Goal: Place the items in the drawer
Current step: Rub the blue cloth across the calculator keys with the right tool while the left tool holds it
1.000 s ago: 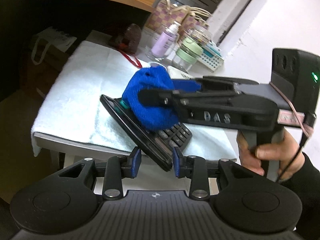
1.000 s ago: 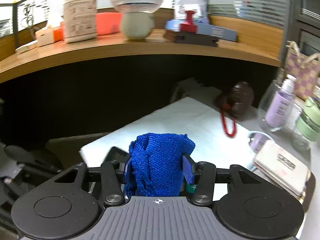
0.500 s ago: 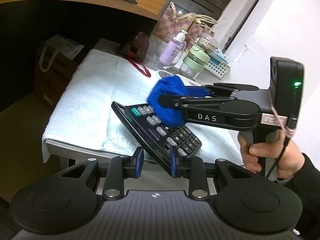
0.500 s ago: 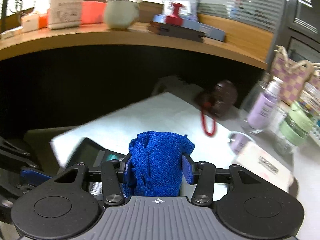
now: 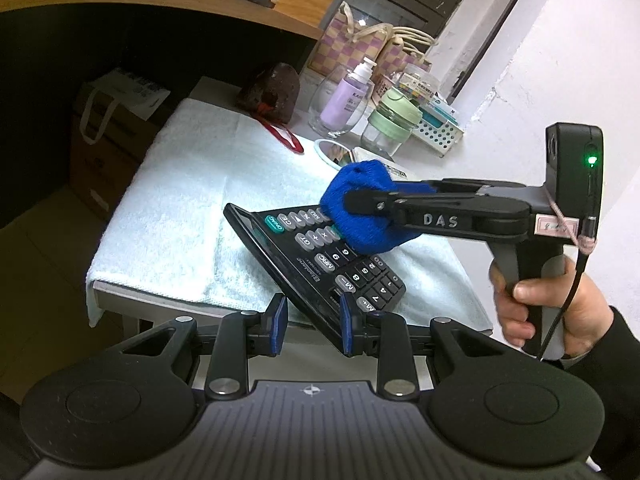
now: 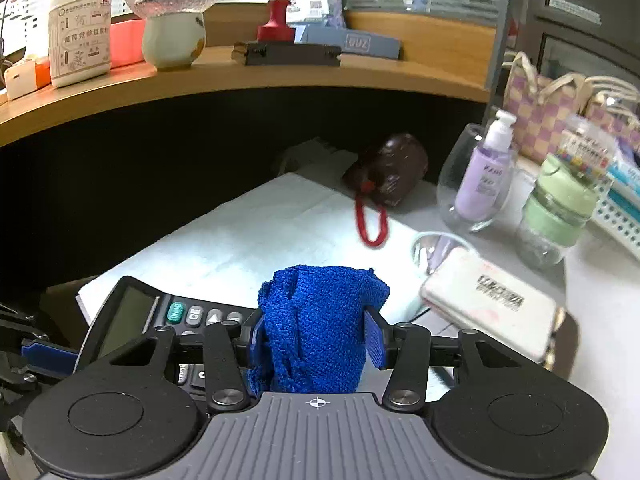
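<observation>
Plainly the left tongs [image 5: 308,330] pinch the stiff, slick calculator [image 5: 316,258] by its lower edge (tilted above the towelled bench [image 5: 180,208]), while the right tongs [image 6: 316,344] squeeze the soft blue knitted cloth [image 6: 320,324] mid-body; no drawer shows.

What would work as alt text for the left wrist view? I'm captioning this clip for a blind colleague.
The left gripper holds a black calculator tilted above a white towel, while the right gripper, held by a hand, presses a blue knitted cloth onto its keys. Bottles and jars stand behind.
</observation>
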